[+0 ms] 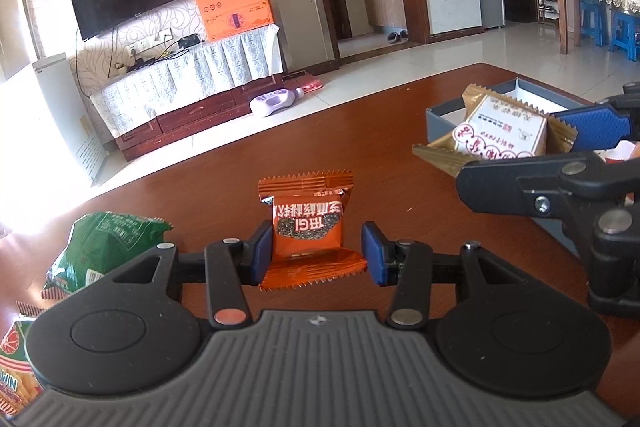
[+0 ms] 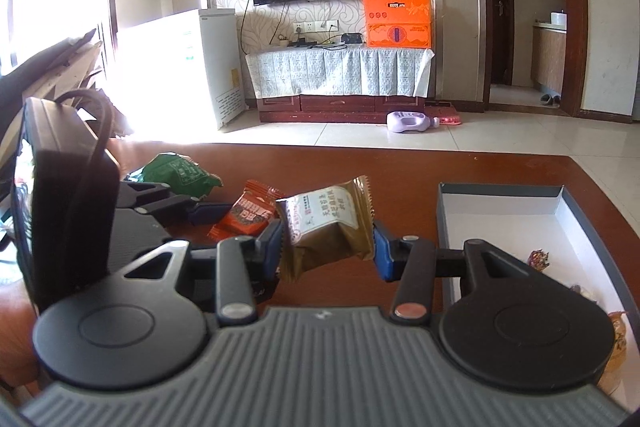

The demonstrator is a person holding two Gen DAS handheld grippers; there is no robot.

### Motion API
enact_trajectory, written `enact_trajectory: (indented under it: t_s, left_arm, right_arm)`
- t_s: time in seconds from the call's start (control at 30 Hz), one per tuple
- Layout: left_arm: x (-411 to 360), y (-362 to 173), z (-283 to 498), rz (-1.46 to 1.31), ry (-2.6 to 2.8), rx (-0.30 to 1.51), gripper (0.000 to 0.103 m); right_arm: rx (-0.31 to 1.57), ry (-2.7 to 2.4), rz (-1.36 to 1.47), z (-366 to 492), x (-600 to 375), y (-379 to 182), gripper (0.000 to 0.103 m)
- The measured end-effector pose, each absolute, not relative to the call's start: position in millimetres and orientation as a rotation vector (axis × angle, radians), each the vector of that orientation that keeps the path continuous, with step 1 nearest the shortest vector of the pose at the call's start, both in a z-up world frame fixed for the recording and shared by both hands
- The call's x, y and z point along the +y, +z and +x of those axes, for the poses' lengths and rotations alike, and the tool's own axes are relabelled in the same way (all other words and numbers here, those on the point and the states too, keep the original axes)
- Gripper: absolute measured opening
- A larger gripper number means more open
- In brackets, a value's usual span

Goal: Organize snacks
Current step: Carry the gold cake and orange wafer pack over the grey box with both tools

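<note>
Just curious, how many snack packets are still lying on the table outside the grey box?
3 visible: an orange packet between the left gripper fingers, a green bag beside it, a red-green one at the edge. Others may be hidden.

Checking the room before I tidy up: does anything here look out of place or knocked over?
Yes: a lilac bottle lies on its side on the floor tiles in front of the TV cabinet, rather than standing upright. On the table, the green snack bag looks crumpled and already opened.
</note>
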State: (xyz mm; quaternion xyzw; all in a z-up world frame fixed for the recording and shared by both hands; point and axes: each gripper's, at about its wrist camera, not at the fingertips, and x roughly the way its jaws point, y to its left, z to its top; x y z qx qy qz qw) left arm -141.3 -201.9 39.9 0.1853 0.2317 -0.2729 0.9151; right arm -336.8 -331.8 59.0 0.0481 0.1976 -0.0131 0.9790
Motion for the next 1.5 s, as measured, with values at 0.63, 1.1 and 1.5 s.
enact_trajectory:
  t_s: [0.63,1.1,1.5]
  left_arm:
    - [-256.9,53.2,-163.5,0.341,-0.646,0.437,0.053]
    - [-310.9,52.3,-192.1,0.292,-0.735,0.433,0.053]
    - [-354.4,38.5,-224.7,0.258,-0.822,0.462,0.053]
  right_arm:
    - [0.371,-0.108,0.120,-367.5,-370.1,63.4,0.049]
    - [0.339,-0.210,0.167,-396.5,-408.9,65.6,0.049]
    - [0.328,-0.257,0.199,-404.5,-429.2,64.4,0.049]
